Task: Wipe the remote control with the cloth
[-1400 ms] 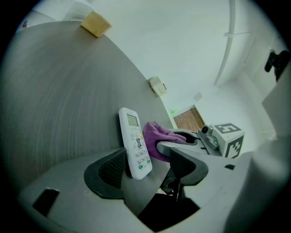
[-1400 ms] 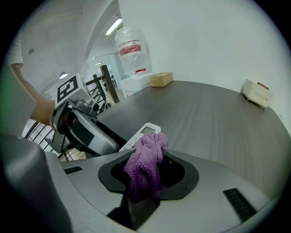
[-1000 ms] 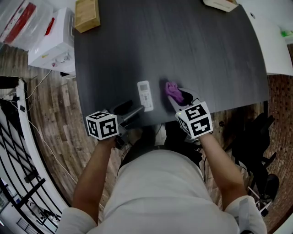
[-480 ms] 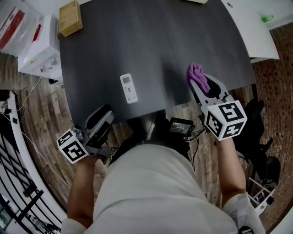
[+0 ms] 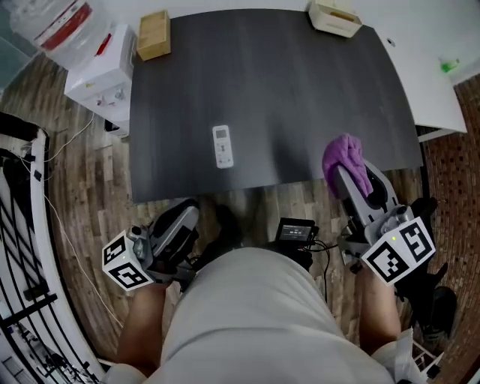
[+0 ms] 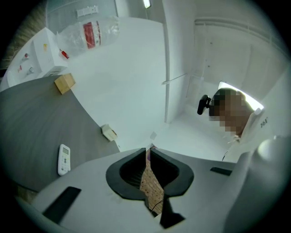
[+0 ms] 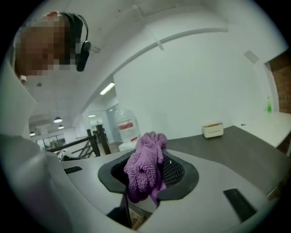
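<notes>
1. Your left gripper [image 6: 148,154] is off the near edge of the dark grey surface [image 5: 285,82], above the wood-plank floor [image 5: 90,187]. Its jaws have just been closing and now stand almost together. Only a thin slit is left between them, with nothing in it.
2. Your right gripper [image 5: 346,177] has its jaws clamped on the bunched purple terry cloth [image 7: 144,170]. The cloth bulges up past the jaw tips. In the head view it is at the near right corner of the surface, and no view shows whether it touches the surface.
3. The slim white remote control [image 5: 222,145] lies flat and face up on the surface, close to the near edge. In the head view it sits between your 2 grippers and well apart from both. Neither the jaws nor the cloth touch it.
4. 2 things stand at the far edge of the surface: a tan cardboard box [image 5: 153,34] at the far left corner and a pale open-topped box [image 5: 334,16] towards the far right.
5. A white water dispenser [image 5: 97,75] carrying a clear bottle stands on the floor just beside the left side of the surface. A white table [image 5: 427,67] stands along the right side.
6. A small black device with a screen [image 5: 294,229] shows in front of your waist, with cables running off it.
</notes>
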A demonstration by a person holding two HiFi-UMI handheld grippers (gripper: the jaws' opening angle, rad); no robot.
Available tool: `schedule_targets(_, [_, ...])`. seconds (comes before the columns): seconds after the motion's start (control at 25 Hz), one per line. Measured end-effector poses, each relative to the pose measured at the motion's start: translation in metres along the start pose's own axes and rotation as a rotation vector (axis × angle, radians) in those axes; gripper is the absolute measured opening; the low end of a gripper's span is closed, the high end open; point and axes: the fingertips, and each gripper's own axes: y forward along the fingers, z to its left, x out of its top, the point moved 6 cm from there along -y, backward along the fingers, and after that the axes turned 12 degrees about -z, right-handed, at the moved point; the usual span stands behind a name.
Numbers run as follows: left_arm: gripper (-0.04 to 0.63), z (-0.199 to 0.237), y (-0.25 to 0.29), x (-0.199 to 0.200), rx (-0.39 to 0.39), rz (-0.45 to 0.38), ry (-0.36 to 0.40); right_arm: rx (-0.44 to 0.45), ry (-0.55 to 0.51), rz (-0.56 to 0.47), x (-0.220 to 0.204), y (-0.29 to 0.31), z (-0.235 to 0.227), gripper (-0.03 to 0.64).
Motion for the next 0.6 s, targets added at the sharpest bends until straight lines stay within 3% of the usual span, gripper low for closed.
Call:
schedule_targets(0.2, [0.025, -0.046, -0.011, -0.038, 0.04, -0.071, 0.029, 0.096, 0.116, -0.004, -0.013, -0.039, 0.013, 0.13])
schedule_targets(0.36, [0.025, -0.083, -0.022, -0.078, 0.079, -0.128, 0.053, 0.113, 0.194, -0.008, -0.02, -0.076, 0.011, 0.13])
schedule_targets(0.6, [0.025, -0.128, -0.045, -0.13, 0.102, -0.141, 0.123, 0.142, 0.247, -0.014, -0.028, -0.132, 0.015, 0.13])
